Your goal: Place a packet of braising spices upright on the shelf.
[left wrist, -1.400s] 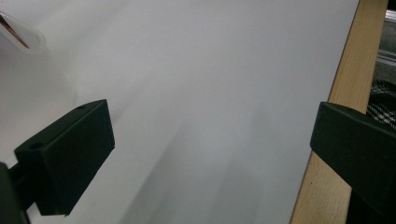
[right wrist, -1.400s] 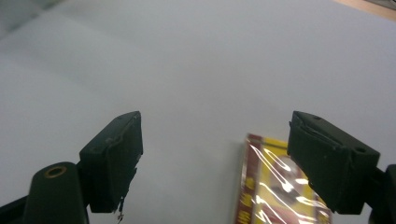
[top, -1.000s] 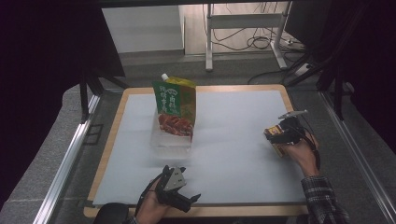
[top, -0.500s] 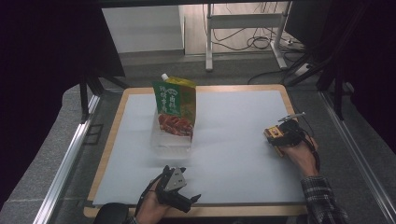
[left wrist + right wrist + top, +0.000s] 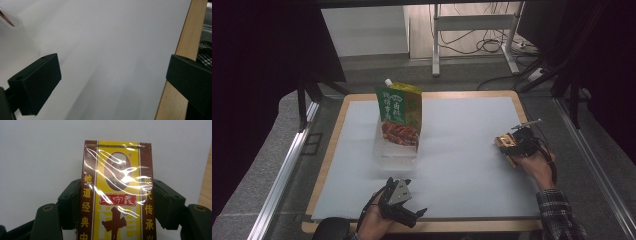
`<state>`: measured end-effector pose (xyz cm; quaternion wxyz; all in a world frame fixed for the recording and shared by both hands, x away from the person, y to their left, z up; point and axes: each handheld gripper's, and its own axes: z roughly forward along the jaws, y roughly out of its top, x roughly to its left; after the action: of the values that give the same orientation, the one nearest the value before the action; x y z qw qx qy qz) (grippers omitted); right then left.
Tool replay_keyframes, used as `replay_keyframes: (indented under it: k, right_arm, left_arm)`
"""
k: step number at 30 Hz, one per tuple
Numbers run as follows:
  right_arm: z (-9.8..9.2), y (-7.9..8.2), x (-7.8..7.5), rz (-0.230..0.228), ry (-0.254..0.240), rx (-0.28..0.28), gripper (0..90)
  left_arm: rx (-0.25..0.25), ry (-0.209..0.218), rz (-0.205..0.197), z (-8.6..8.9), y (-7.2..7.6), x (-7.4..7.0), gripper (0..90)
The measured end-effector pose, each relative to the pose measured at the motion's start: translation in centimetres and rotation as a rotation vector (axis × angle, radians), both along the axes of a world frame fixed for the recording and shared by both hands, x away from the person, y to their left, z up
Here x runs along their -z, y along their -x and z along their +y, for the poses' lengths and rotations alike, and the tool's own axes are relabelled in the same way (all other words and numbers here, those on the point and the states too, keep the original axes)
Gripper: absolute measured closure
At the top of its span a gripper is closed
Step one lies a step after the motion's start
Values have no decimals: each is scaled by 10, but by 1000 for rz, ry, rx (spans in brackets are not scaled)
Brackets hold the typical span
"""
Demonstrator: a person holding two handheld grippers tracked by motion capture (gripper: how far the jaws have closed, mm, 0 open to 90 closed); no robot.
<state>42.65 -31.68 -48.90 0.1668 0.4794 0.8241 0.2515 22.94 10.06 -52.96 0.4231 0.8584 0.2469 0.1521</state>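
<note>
My right gripper (image 5: 116, 202) has just been closing, and its two black pads now sit against the long edges of a small yellow-and-maroon seasoning packet (image 5: 117, 192), one pad on each side, so I read it as grasped. The packet lies low over the white mat (image 5: 462, 150) near its right edge, in front of my right hand (image 5: 537, 162). Its clear film wrap shines and wrinkles, so I judge it light, a bit slippery and easy to dent; the stiffer side edges near the middle are the place to hold, with a modest squeeze. My right wrist lies low, the gripper pointing in across the mat. My left gripper (image 5: 110, 82) rests at the near edge with its jaws spread wide and nothing between them. A green stand-up sauce pouch (image 5: 399, 114) stands in a clear tub (image 5: 396, 150) farther back.
</note>
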Motion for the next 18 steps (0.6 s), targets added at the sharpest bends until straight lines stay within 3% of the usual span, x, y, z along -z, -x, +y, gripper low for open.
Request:
replay_keyframes:
  k: [3, 9, 18]
  right_arm:
    - [5, 6, -7, -11, -1, -26, 321]
    - [26, 24, -18, -20, -2, -138, 321]
    - [68, 44, -16, -16, 9, -296, 320]
  left_arm:
    - [1, -1, 0, 0, 0, 0, 0]
    - [0, -1, 0, 0, 0, 0, 0]
    - [1, 2, 0, 0, 0, 0, 0]
